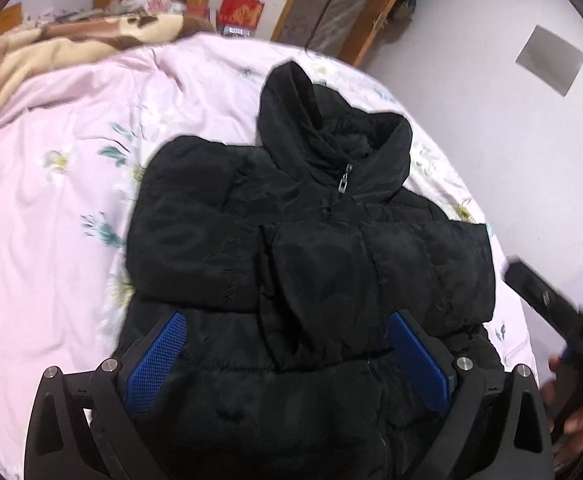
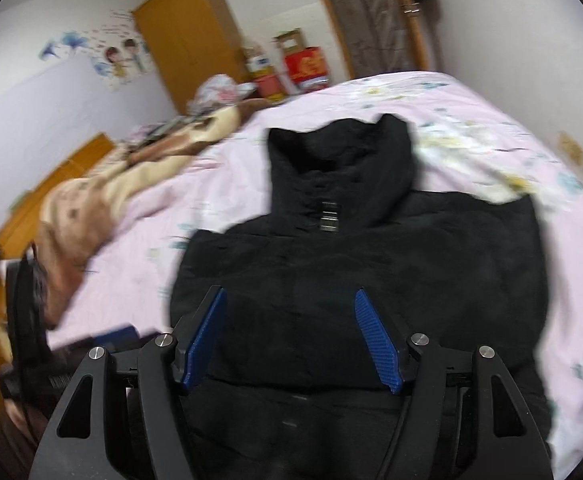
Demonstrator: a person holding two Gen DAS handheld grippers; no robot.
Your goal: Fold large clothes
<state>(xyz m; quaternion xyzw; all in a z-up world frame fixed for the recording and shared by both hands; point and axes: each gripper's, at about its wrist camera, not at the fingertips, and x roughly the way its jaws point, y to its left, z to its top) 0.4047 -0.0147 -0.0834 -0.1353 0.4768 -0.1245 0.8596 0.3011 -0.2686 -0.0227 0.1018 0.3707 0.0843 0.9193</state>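
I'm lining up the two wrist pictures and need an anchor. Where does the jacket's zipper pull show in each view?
Left wrist: the zipper pull hangs just right of centre, below the hood.
Right wrist: it sits centre, upper half, blurred into doubled bars.
Shared landmark: the red box beyond the bed.

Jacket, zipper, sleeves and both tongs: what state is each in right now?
Black jacket: lying face up on the pink bedspread, hood away from the cameras.
Zipper pull: up at the collar, jacket zipped.
Sleeves: folded across the chest.
Left tongs: open, empty.
Right tongs: open, empty.
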